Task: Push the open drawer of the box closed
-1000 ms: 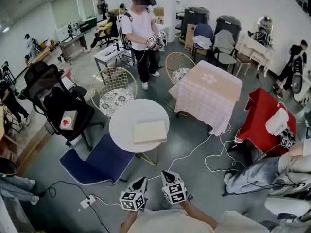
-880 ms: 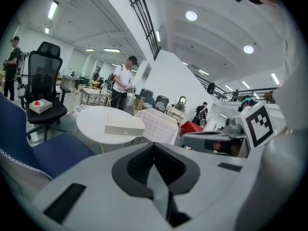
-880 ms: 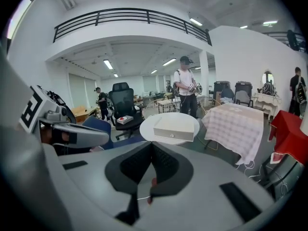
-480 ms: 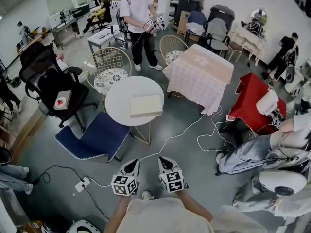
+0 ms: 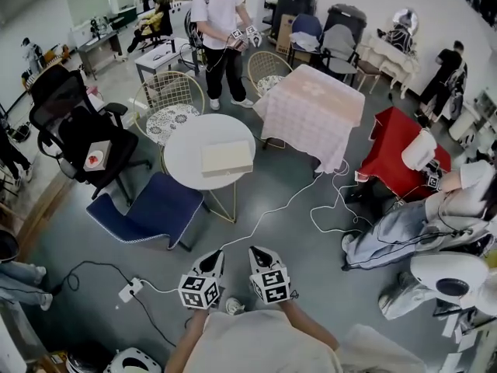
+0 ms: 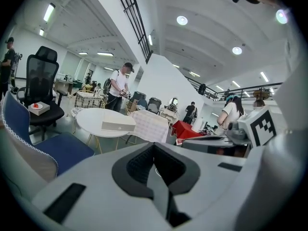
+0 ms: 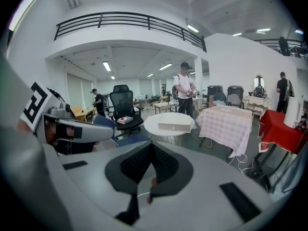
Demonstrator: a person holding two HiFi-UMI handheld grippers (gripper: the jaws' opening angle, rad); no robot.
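The cream box (image 5: 227, 158) lies on a round white table (image 5: 185, 155) a few steps ahead of me. In the right gripper view the box (image 7: 174, 123) shows a drawer front with a small knob; how far the drawer stands out I cannot tell from here. The left gripper view also shows the box (image 6: 118, 125). My left gripper (image 5: 215, 257) and right gripper (image 5: 257, 253) hang side by side low over the floor, far short of the table. The left gripper (image 6: 155, 163) and the right gripper (image 7: 151, 170) have their jaws pressed together with nothing between them.
A blue chair (image 5: 146, 208) stands at the table's near left, with a black office chair (image 5: 74, 127) beyond it. A checked-cloth table (image 5: 311, 113) and a red-draped one (image 5: 400, 155) are to the right. White cables (image 5: 311, 208) and a power strip (image 5: 128, 291) lie on the floor. A seated person (image 5: 419, 228) is at right; another stands behind the table (image 5: 221, 29).
The head view has shifted, so the table and box now sit higher and a little left in the picture. Both grippers stay side by side, shut.
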